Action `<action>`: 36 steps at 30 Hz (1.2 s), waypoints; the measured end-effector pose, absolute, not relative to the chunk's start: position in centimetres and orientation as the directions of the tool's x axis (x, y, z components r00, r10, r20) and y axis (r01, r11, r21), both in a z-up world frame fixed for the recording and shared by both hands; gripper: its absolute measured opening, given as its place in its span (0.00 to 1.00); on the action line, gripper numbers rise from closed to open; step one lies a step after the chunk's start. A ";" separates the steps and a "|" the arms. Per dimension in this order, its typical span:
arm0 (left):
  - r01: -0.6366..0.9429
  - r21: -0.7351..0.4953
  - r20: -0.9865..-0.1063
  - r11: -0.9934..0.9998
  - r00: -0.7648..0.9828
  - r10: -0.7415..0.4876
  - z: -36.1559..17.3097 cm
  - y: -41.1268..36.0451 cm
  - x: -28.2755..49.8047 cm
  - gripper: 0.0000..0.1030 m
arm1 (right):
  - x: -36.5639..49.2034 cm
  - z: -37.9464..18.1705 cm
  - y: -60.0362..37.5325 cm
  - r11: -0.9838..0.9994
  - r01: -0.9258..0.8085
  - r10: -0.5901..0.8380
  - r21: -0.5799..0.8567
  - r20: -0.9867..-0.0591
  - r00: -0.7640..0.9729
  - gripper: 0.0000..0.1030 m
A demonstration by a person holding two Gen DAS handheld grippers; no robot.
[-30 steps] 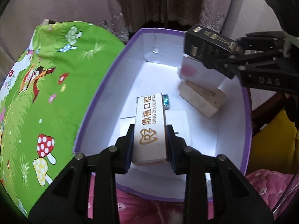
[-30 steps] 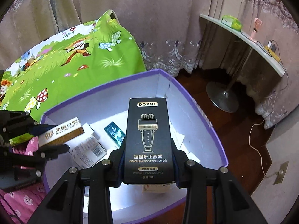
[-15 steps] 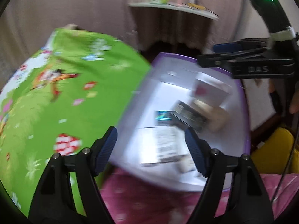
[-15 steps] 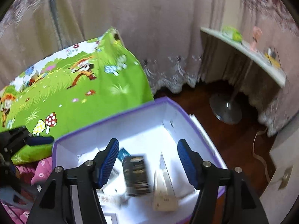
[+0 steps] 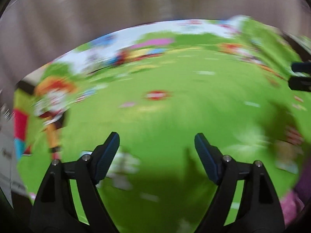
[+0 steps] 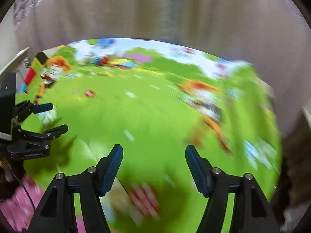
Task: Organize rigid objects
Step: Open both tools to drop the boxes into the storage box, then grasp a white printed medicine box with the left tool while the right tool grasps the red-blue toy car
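Observation:
Both views are blurred by motion. My left gripper [image 5: 156, 136] hangs over a green cartoon-print blanket [image 5: 175, 112], its jaws opening and nothing between the blue pads. My right gripper [image 6: 154, 146] is over the same blanket [image 6: 147, 108], its jaws opening too and bare. The right wrist view shows the left gripper [image 6: 53, 118] at the left edge, empty. In the left wrist view, the right gripper [image 5: 300, 75] pokes in at the right edge. The purple box and the cartons are out of view.
A beige curtain [image 5: 136, 5] hangs behind the bed. A pink quilt [image 6: 15, 205] lies at the near left corner. A blurred red, yellow and blue box-like thing [image 6: 34, 69] stands at the blanket's far left, beside a white surface [image 5: 7, 165].
Both grippers let go of their cartons over the purple box, opened, and swung away to the left. The box has left both views and the green blanket now fills them.

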State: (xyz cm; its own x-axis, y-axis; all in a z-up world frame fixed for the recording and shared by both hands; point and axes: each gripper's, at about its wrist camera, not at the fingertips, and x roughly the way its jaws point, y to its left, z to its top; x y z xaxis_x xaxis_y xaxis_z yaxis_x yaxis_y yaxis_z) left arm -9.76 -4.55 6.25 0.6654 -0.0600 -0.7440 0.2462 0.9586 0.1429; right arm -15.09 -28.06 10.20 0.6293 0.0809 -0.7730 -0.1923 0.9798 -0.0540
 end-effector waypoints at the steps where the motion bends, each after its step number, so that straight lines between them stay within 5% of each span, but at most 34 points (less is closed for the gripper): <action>1: 0.186 0.142 -0.749 0.972 0.662 -0.017 5.7 -2.4 -8.2 0.80 | -12.4 9.5 -26.3 0.974 -0.225 0.130 -0.015 -0.780 0.612 0.66; 6: -0.012 0.088 -0.771 0.996 0.632 0.076 3.9 4.6 -4.1 0.80 | -1.4 5.2 -19.4 0.945 -0.285 0.290 0.160 -0.812 0.506 0.66; 14: -0.181 -0.001 -0.732 0.984 0.670 0.122 3.4 10.0 -4.6 0.80 | 10.6 2.7 -10.3 0.947 -0.274 0.286 0.167 -0.825 0.488 0.66; 19: -0.233 -0.152 -0.724 0.961 0.687 0.053 3.4 12.4 -5.1 0.81 | 15.6 1.7 -6.5 0.962 -0.129 0.272 0.240 -0.817 0.509 0.70; 28: -0.223 -0.200 -0.718 0.954 0.696 0.012 3.2 12.7 -5.3 0.82 | 20.5 1.5 -2.6 0.968 0.139 0.092 0.210 -0.810 0.580 0.87; 30: -0.218 -0.199 -0.718 0.956 0.696 0.009 3.2 12.6 -5.4 0.84 | 20.5 1.4 -2.3 0.978 0.105 0.090 0.181 -0.817 0.570 0.82; 32: -0.213 -0.192 -0.722 0.958 0.692 0.010 3.2 12.4 -5.4 0.85 | 20.0 1.5 -2.3 0.997 0.017 0.052 0.074 -0.828 0.559 0.55; 36: -0.203 -0.178 -0.730 0.963 0.684 0.009 3.0 12.1 -4.9 0.88 | 17.7 1.7 -5.8 0.980 -0.163 0.186 0.114 -0.816 0.547 0.52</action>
